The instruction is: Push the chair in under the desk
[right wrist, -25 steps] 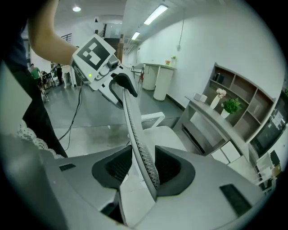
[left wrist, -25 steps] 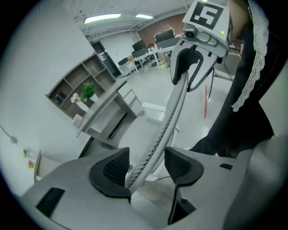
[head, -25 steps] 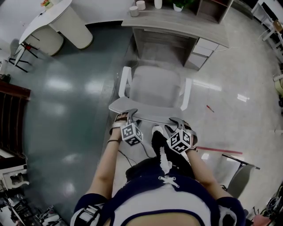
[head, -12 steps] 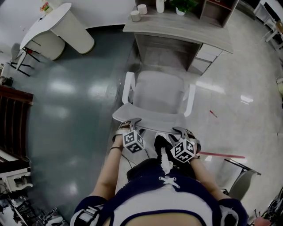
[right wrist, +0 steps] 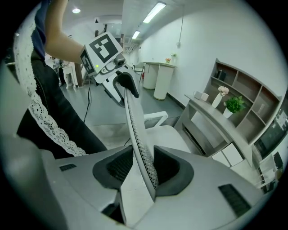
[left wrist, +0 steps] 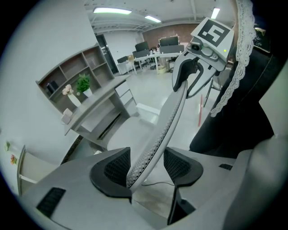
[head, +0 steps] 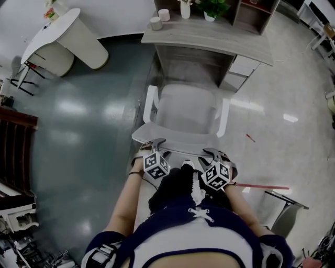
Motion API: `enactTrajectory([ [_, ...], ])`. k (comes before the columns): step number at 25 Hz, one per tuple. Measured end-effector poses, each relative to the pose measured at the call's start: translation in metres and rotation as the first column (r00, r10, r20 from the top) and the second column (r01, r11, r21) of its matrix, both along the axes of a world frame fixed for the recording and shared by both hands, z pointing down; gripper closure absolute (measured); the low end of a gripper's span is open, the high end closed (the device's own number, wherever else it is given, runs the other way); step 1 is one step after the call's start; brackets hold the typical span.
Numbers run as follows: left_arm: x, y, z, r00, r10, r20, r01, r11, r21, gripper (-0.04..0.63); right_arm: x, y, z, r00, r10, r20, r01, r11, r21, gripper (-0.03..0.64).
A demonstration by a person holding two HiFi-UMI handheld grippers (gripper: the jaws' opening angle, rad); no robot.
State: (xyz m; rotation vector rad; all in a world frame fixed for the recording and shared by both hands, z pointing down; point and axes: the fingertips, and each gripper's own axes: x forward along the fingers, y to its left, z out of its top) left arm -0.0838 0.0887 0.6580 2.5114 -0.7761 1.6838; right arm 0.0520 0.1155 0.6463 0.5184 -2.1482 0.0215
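- Straddling the top edge of the chair (head: 186, 112) backrest (head: 175, 140), the left tongs (head: 153, 143) and right tongs (head: 212, 153) sit side by side in the head view.
- Left gripper view: we see the left tongs fairly wide, the jaws having just closed a little. The mesh edge of the backrest stands between them, lying against one pad with a clear gap to the other, so no squeeze.
- Right gripper view: same story for the right tongs, wide and just closed a little. The backrest edge runs between the pads, close against one and apart from the other.
- Each gripper view shows the other tongs at the far end of the backrest rim.
- The chair stands right in front of the desk (head: 209, 34) opening, facing it. The seat and both armrests show on our side of the desktop edge. We cannot tell whether the seat front reaches under it.
- The chair base and legs are hidden under the seat.
- The lower backrest is hidden behind dark clothing (head: 175, 191) near the bottom of the head view.
- Marker cubes (head: 156, 166) cover the tong bodies from above.
- The desk's far side is cut off at the top of the frame, and so are the plant (head: 212, 6) and a vase.
- Two cups (head: 156, 22) on the desk corner are too small for us to read any detail.
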Motion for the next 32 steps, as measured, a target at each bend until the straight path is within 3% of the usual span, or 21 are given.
enactTrajectory([
  [18,0.004,-0.026,-0.002,1.000,0.015,-0.027,-0.014,1.000,0.016,0.357,0.003,-0.026,-0.001,1.000,0.018,0.006,-0.019,0.998,0.058,0.479],
  [32,0.009,-0.071,-0.004,0.998,0.046,-0.045,-0.046,0.999,-0.002,0.362,0.008,-0.072,0.000,1.000,0.026,-0.003,-0.026,0.999,0.043,0.479],
])
